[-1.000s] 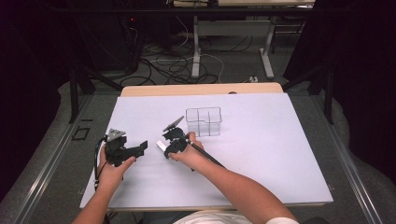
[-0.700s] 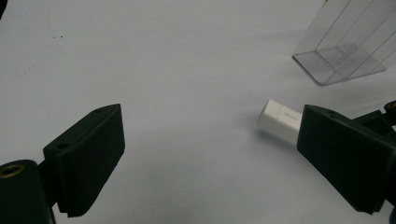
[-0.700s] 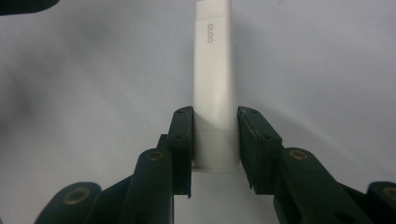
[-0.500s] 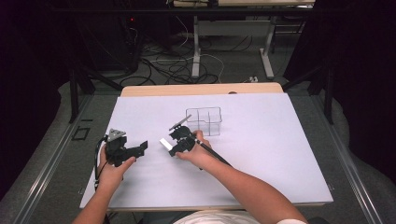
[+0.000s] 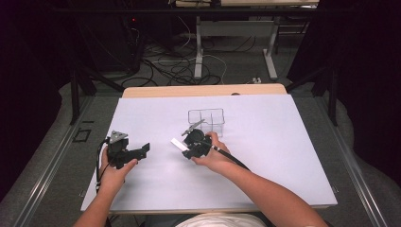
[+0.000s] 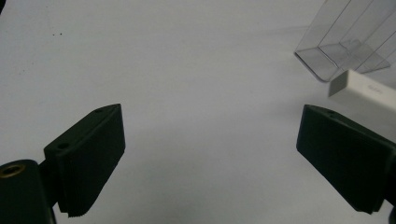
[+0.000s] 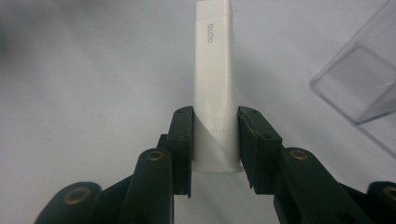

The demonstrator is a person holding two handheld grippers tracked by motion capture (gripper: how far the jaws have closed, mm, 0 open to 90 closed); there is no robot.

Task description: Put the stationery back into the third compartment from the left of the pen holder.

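Nearest the lower edge of the high view: two forearms entering over the white sheet-covered counter (image 5: 265,179).

Left gripper (image 5: 142,150): held low over the counter's left part, well apart from the container. Fingers (image 6: 91,156) spread wide, nothing between them, bare white surface beneath in the left gripper view.

Right gripper (image 5: 182,145): held above the counter centre, just in front of the container, cable trailing back along the forearm. Fingers (image 7: 183,140) clamped on the lower portion of a white, flat-sided rectangular stick of plastic marked "GLOO" (image 7: 214,84). Stick projecting forward past the fingertips, its free end (image 5: 176,143) pointing toward the left gripper and clear of the counter surface. Same stick end visible at the right edge of the left gripper view (image 6: 362,89).

Farther back: clear plastic box divided into compartments (image 5: 206,118), standing upright on the counter, just beyond the right gripper, not touched by the stick.

Beyond the counter's far edge: floor with loose cables (image 5: 175,71) and table legs.
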